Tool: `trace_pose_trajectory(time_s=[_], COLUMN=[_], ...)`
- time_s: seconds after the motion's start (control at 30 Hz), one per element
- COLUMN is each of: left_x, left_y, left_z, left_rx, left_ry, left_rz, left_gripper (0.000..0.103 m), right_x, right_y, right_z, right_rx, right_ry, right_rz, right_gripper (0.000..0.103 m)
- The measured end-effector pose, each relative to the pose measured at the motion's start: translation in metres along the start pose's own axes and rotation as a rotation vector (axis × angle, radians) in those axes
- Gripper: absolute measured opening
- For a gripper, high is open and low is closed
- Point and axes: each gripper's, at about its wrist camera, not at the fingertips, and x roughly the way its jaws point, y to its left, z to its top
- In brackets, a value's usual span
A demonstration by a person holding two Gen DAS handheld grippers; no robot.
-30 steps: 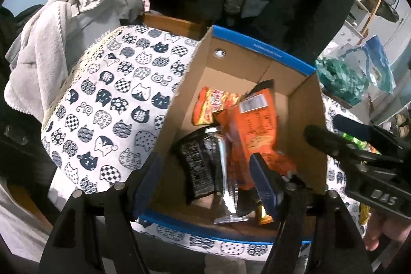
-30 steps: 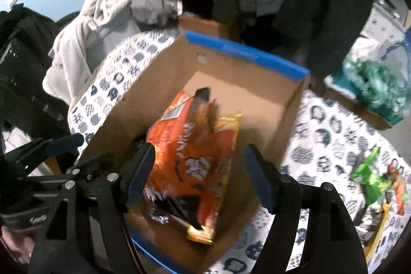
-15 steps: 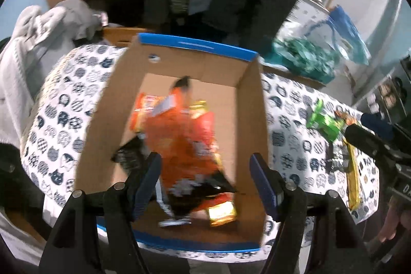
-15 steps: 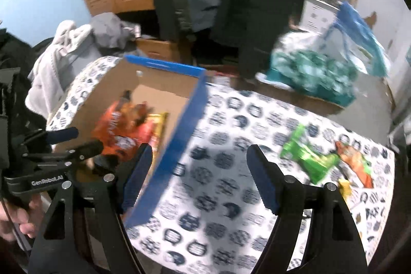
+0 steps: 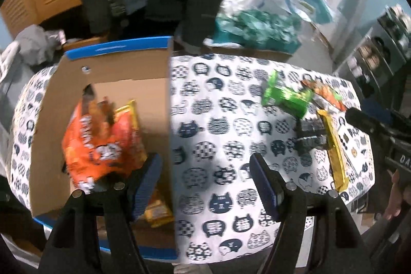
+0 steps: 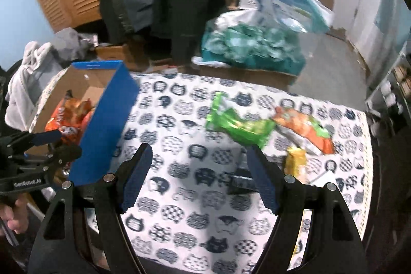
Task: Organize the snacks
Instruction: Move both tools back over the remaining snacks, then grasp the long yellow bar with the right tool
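The open brown cardboard box with blue rim (image 5: 108, 84) holds a crinkly orange snack bag (image 5: 97, 140), partly hidden by the left gripper (image 5: 205, 181), whose jaws stand spread and empty. Right of the box, on the cat-print tablecloth (image 6: 179, 125), lie a blurred glossy green packet (image 6: 236, 125), an orange-green packet (image 6: 303, 127) and a yellow bar (image 5: 334, 145). The right gripper (image 6: 199, 179) is spread, empty

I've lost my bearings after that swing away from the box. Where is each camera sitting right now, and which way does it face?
Left wrist: on the left gripper, angled down at the box edge and cat-print cloth; its open fingers and the right gripper show.
Right wrist: on the right gripper, angled down at the cloth; its open fingers and the left gripper show.
Shared: box, green packet, orange bag.
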Motion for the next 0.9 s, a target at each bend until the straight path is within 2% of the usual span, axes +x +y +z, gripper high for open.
trace_pose_trajectory(time_s=[0.1,0.5,0.77,0.9], left_x=[0.005,0.039,0.063,0.079], left_y=[-0.021,-0.080,-0.098,-0.103], left_z=[0.000,0.002,0.002,0.001], left_rx=[0.042,0.148,0.181,0.183], left_ry=[0.007,0.057,0.096,0.125], left_rz=[-0.006,-0.013,-0.005,-0.004], left_gripper=[0.076,0.077,0.077,0.077], right_x=[-0.004,0.011,0.023,0.040], right_y=[-0.019,-0.080,-0.112,-0.129], right_z=[-0.005,-0.037,-0.051,-0.059], right_rx=[0.014,0.086,0.136,0.139], right_ry=[-0.002,0.054,0.092,0.148], right_rz=[-0.018,-0.098,-0.123,-0.147], right_gripper=[0.077,0.077,0.077,0.077])
